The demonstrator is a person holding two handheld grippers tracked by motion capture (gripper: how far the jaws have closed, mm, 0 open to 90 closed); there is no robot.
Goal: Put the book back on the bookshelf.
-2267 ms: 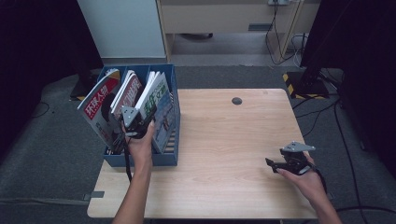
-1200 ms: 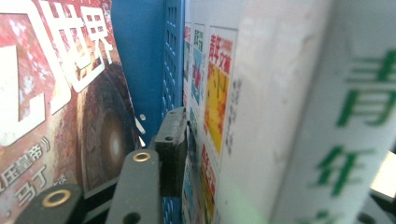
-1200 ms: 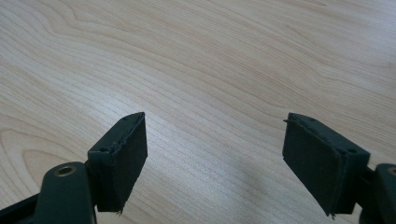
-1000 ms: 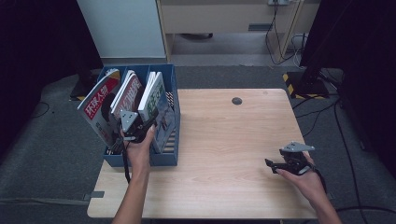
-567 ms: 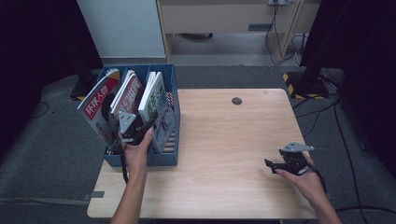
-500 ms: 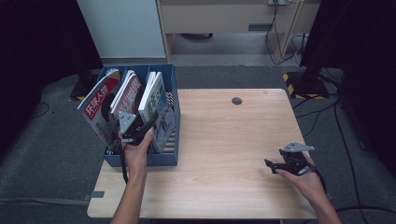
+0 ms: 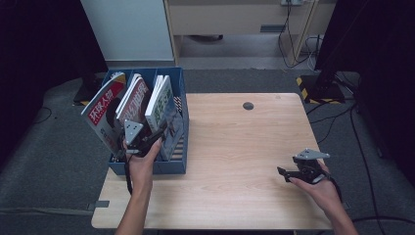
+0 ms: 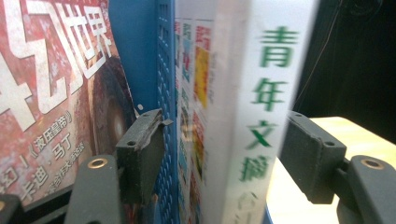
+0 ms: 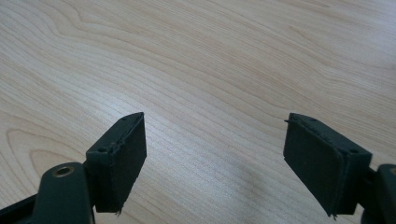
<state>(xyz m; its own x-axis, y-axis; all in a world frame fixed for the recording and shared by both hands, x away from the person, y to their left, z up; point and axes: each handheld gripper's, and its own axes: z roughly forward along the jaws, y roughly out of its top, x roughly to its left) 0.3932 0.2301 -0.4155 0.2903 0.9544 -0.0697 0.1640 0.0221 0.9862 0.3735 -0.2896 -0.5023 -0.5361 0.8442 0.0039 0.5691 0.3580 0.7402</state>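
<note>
A: While the left claw point(image 7: 147, 143) sits at the blue file box point(image 7: 177, 161), what's between its jaws?

B: They stand wide, one each side of a white magazine with green lettering point(image 8: 261, 116). In the left gripper view the left pad point(image 8: 140, 156) lies against the blue mesh divider point(image 8: 166, 93); the right pad point(image 8: 310, 156) sits just clear of the cover, a sliver of gap showing.

A: So not clamped?

B: No, it straddles the magazine and the divider without pinching. The magazine stands upright in the box's right-hand slot, nearest the worktop point(image 7: 235, 147). A red magazine point(image 8: 51, 93) leans in the next slot over.

A: And the right claw point(image 7: 286, 172)?

B: Spread wide over bare wood near the worktop's right front, holding nothing, well apart from the box
</note>
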